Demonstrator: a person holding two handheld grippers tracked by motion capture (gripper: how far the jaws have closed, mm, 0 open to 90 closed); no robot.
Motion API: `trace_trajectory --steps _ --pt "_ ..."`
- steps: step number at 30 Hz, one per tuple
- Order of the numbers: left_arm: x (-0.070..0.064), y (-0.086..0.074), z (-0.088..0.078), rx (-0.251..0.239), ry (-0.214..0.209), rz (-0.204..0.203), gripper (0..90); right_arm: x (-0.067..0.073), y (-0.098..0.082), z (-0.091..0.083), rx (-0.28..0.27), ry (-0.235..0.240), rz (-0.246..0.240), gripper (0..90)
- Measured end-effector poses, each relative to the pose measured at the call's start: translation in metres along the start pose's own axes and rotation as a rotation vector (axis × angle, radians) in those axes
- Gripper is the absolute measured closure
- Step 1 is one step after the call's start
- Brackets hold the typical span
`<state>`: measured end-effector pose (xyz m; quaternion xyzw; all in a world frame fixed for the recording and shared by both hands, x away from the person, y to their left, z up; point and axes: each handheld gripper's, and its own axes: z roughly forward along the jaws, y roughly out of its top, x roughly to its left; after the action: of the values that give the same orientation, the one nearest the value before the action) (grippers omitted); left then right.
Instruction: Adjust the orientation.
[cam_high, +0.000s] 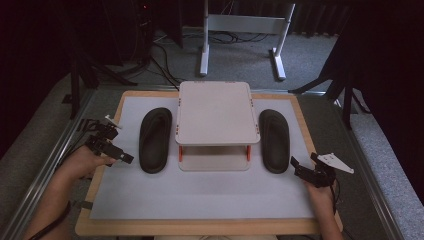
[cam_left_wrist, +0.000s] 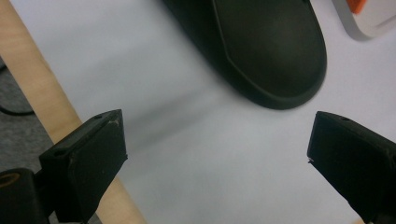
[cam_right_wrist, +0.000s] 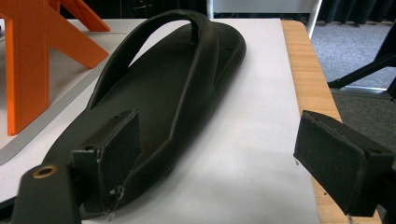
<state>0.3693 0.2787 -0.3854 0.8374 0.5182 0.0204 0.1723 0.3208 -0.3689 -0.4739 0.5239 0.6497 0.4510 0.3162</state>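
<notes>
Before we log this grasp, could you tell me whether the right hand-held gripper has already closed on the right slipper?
No, the right hand-held gripper stands wide open, and the right slipper lies untouched on the mat.

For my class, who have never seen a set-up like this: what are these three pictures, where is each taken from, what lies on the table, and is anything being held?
There is no robot here. A person sits at a table and holds a hand tool with a two-jaw claw in each hand: the left claw and the right claw.

The high view looks down from above the person. The two gripper views come from small cameras riding on the tools, looking out between their own black jaws.

On the white mat stands a small white two-level rack with orange posts. A black sandal lies on either side: the left sandal and the right sandal.

Nothing is held. Both claws stand open and empty, each near the heel end of its own sandal, as the left claw's view and the right claw's view show.
</notes>
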Motion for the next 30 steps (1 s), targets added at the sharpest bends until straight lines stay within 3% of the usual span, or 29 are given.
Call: trace_trajectory --steps 5,20,27,30 --pt "-0.003 0.011 0.005 0.013 -0.007 0.008 4.2 0.001 0.0 0.0 0.003 0.0 -0.004 14.1" --pt "0.001 0.059 0.005 -0.041 -0.015 -0.07 5.2 0.0 0.0 0.002 0.014 -0.002 -0.006 14.1" --pt "0.0 0.078 0.008 -0.045 -0.011 -0.066 6.3 0.001 0.0 0.002 0.016 0.002 -0.007 14.1" --pt "-0.002 0.086 0.012 -0.051 -0.002 -0.054 13.4 0.001 0.0 0.002 0.017 0.003 -0.006 14.1"
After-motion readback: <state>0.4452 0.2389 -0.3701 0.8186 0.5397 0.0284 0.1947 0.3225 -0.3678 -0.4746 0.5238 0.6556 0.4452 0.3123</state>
